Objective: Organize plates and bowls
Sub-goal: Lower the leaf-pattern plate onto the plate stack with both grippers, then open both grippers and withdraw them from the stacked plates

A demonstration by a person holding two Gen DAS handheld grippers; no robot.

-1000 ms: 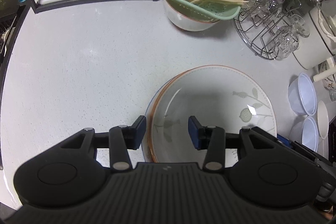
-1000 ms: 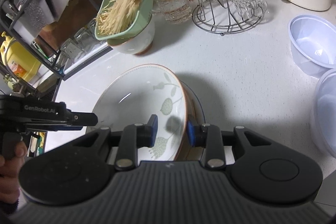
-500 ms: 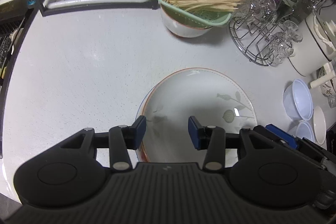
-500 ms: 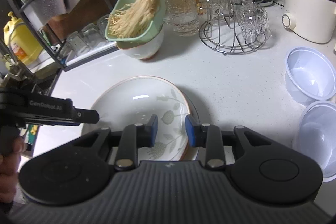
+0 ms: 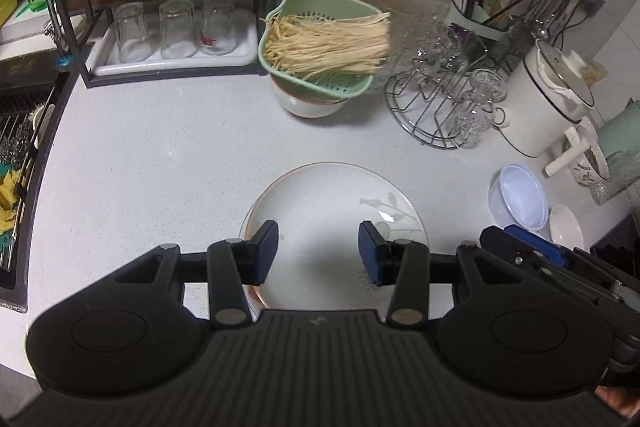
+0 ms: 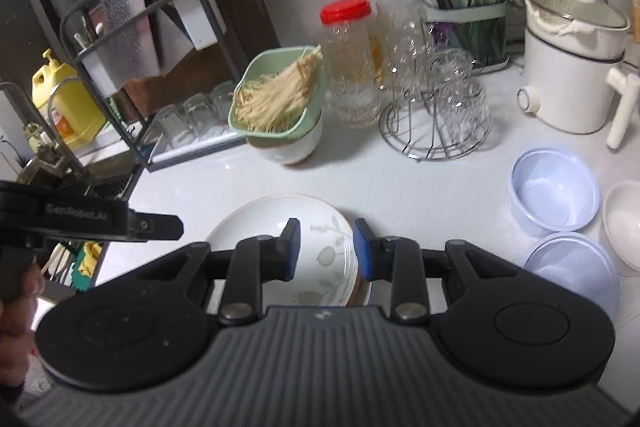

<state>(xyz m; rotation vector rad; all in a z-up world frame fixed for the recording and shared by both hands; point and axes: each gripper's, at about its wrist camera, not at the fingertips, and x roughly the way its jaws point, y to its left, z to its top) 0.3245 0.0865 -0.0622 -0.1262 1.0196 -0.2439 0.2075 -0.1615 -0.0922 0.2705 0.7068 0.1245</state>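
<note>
White leaf-pattern plate (image 5: 332, 211) flat on grey counter (image 5: 160, 167), left gripper (image 5: 318, 253) above it, jaws apart and empty, right gripper (image 6: 322, 249) likewise apart, holding nothing, plastic bowls (image 6: 554, 195) nearby.

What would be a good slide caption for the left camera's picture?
Left gripper, open and empty, above a leaf-patterned plate on a white counter, green noodle strainer behind.

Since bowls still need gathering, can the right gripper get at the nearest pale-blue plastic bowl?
Probably yes: the right gripper is open and empty, and the pale-blue bowl sits uncovered beside it.
</note>
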